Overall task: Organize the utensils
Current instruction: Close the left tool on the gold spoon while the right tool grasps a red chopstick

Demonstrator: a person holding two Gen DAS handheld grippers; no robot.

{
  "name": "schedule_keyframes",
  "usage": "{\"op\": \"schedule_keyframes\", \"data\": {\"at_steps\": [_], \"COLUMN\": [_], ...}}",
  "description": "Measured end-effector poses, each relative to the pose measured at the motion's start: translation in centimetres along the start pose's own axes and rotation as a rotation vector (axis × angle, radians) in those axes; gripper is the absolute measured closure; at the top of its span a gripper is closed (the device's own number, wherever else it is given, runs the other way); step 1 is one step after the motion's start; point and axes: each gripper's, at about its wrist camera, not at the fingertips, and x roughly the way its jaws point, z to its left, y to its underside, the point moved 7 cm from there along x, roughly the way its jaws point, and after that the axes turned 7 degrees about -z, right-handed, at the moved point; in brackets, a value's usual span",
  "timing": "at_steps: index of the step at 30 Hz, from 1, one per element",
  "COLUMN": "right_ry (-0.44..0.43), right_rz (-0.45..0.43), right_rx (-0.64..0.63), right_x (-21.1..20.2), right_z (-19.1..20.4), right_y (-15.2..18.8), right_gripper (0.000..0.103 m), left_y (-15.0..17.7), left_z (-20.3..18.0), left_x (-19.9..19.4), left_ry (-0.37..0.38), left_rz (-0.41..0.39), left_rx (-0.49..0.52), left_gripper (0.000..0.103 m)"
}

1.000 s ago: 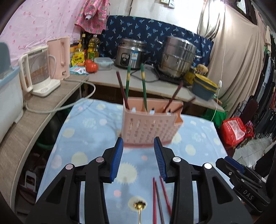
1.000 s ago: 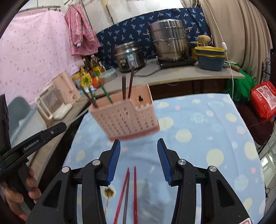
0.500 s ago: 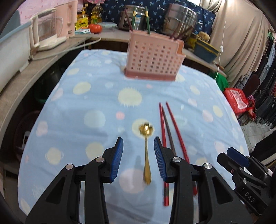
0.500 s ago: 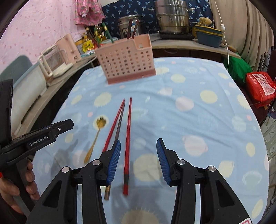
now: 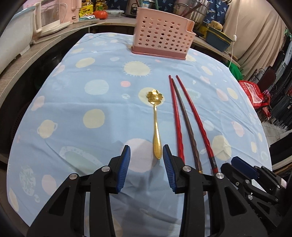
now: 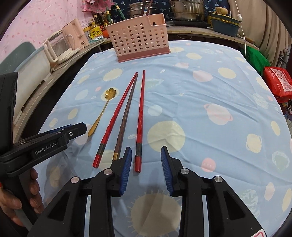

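Note:
A gold spoon [image 5: 156,124] with a flower-shaped bowl lies on the blue dotted tablecloth [image 5: 91,87]; it also shows in the right wrist view [image 6: 102,113]. Beside it lie two red chopsticks [image 5: 176,116] [image 5: 195,116] and a brown one [image 5: 186,120] between them. My left gripper [image 5: 146,153] is open, its jaws either side of the spoon handle's end. My right gripper [image 6: 145,155] is open over the near end of the right red chopstick [image 6: 140,116]. A pink perforated utensil basket [image 6: 138,40] stands at the far side and holds several chopsticks.
Counters run along the left and back with a kettle [image 6: 58,47], bottles, a rice cooker and steel pots [image 6: 188,7]. A red bag [image 6: 279,82] sits on the floor beyond the right table edge. The left gripper body [image 6: 45,140] shows at the right wrist view's left.
Both grippers have pulled back from the basket and dropped low toward the near table edge. The left now straddles the spoon handle's end, the right the red chopstick's end. Both stay open.

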Motion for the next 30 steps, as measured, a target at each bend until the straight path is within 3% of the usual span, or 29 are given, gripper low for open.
{"op": "schedule_keyframes", "data": {"at_steps": [9, 16, 25, 30], "right_ry": [-0.010, -0.014, -0.014, -0.017], "right_rz": [0.023, 0.041, 0.045, 0.037], "right_rx": [-0.007, -0.008, -0.011, -0.008], "right_x": [0.8, 1.5, 1.8, 1.2], "right_z": [0.5, 0.5, 0.4, 0.4], "right_y": [0.5, 0.8, 1.1, 1.0], "right_gripper": [0.077, 0.084, 0.095, 0.096], "left_y": [0.3, 0.1, 0.4, 0.2], "left_z": [-0.6, -0.8, -1.1, -1.0], "left_x": [1.7, 2.4, 1.9, 0.9], "left_ry": [0.002, 0.028, 0.060, 0.062], "left_rz": [0.017, 0.028, 0.034, 0.020], "left_rx": [0.013, 0.016, 0.019, 0.014], "left_gripper": [0.071, 0.093, 0.093, 0.093]}}
